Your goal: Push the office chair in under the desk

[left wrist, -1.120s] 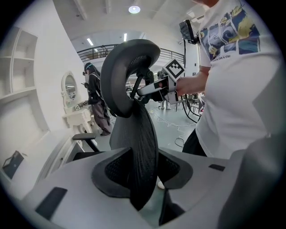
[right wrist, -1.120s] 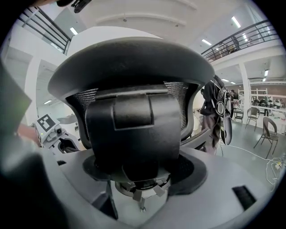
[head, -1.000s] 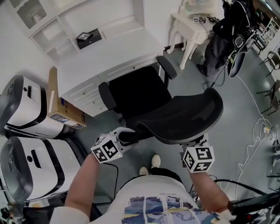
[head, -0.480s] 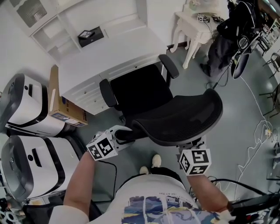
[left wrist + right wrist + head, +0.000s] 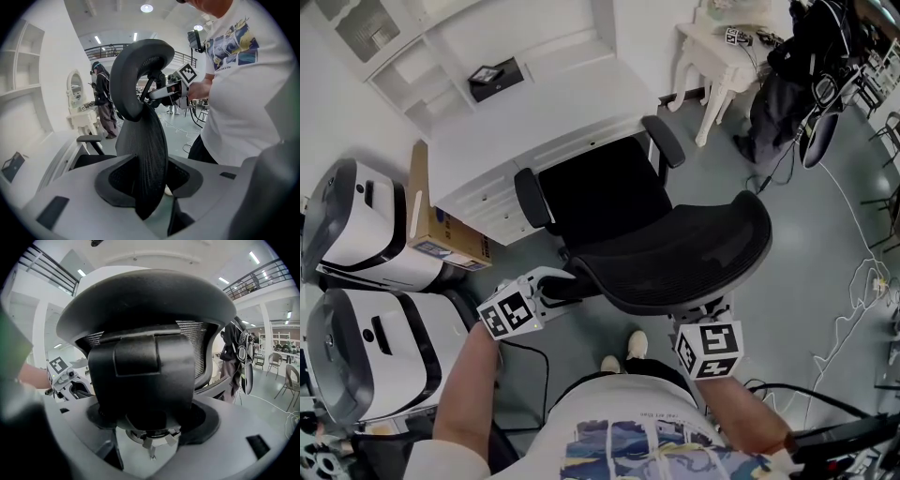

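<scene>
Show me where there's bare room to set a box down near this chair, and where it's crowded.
Free: the desk top, bare between its shelves and the office chair; also grey floor between the chair and the white side table. Crowded: left of the desk, where a cardboard box sits beside white machines; cables litter the floor far right.

office chair [image 5: 605, 192] before desk [image 5: 553, 103], cardboard box [image 5: 441, 239] left of desk

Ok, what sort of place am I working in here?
Likely a big lab or workshop hall with an office corner: a white desk, an office chair, loose cables on the floor, an upper railing.
</scene>
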Motion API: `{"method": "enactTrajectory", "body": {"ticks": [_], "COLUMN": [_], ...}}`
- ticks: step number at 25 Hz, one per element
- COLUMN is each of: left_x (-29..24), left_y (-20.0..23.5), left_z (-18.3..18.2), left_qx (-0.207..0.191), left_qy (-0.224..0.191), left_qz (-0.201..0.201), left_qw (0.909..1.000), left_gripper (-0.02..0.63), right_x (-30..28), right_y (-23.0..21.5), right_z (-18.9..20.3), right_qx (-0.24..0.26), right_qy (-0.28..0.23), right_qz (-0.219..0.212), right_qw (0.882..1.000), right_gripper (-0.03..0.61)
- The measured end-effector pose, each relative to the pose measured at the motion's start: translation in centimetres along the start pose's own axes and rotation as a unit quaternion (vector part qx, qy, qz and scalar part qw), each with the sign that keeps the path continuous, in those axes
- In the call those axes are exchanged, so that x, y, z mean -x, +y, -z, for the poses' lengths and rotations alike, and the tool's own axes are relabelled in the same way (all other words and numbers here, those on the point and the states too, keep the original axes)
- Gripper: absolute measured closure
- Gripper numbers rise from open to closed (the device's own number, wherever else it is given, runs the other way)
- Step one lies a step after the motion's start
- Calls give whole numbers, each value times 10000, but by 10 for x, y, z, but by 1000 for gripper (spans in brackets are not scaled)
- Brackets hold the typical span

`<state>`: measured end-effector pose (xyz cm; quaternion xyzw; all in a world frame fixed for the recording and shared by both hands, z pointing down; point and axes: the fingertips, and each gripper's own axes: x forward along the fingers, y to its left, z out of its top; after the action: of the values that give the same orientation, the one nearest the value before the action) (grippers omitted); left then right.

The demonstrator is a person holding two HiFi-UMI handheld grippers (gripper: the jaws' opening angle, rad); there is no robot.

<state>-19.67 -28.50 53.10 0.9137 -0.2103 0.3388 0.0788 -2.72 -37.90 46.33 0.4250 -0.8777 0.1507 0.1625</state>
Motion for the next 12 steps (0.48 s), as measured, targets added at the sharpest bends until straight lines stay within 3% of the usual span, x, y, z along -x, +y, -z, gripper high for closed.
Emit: {"method": "enactTrajectory", "body": {"ticks": [12], "left_x": [2], "left_y": [7], "left_z": [4], "left_qx": [271], "left_qy": [208], "left_qz": [-291], "left_qw": [9990], "left_gripper": [426], "right_x": [-5], "right_y": [8], "right_z": [-2], "right_qx": [290], "right_qy": [-37], "right_qz": [-439], "right_qw": [9986], "right_gripper": [235]}}
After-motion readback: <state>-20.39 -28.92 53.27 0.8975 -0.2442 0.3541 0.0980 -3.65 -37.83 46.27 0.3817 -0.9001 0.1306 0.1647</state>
